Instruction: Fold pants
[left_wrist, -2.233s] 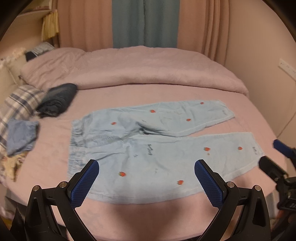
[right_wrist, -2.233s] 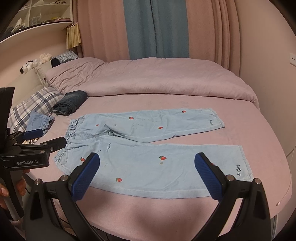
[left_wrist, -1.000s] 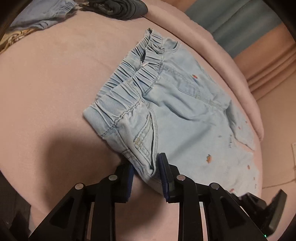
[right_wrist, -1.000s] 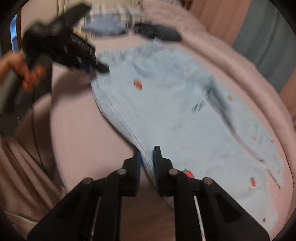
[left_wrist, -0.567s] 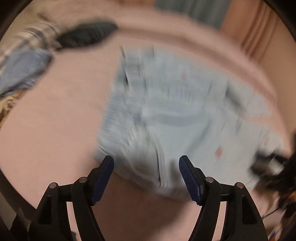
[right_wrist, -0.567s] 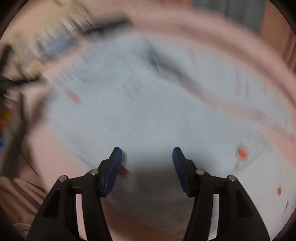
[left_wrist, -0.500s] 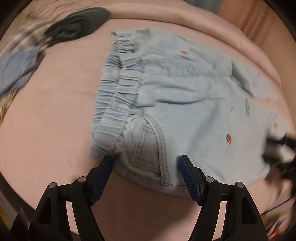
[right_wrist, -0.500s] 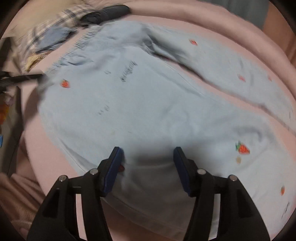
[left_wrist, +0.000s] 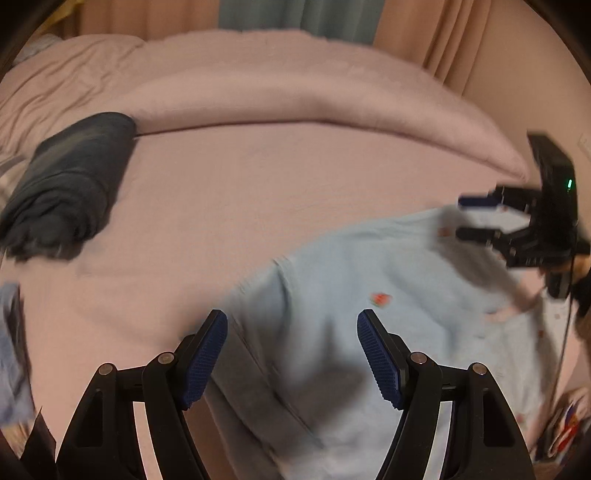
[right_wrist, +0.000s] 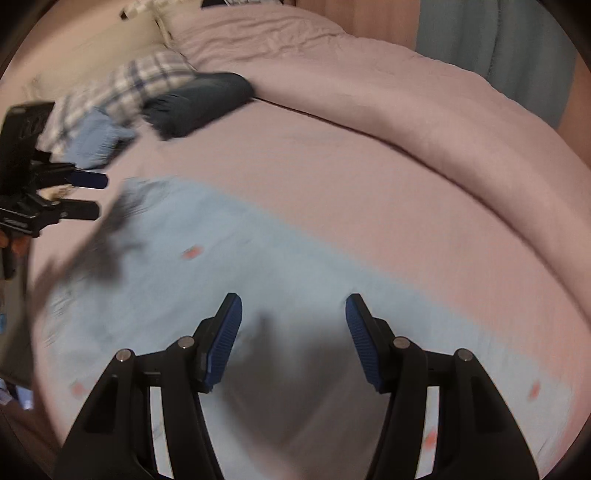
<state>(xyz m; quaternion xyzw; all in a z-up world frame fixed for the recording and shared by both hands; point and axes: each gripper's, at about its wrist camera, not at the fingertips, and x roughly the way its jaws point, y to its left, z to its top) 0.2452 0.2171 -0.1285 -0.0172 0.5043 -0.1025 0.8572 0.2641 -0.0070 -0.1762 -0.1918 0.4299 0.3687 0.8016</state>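
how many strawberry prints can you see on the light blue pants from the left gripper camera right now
2 clearly. One strawberry sits mid-fabric just above the left gripper; a blurrier one lies beside the right gripper. The pants are motion-blurred and partly out of frame, so more may be hidden.

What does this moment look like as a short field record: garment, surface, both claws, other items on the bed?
garment: light blue pants with small red prints, lying on the bed, blurred by motion
surface: pink bed sheet
left claw: open, over the pants, gripping nothing
right claw: open, over the pants, gripping nothing
other items: dark folded garment near the pink duvet; plaid pillow; small blue garment beside it
fold state: cannot tell, frames too blurred
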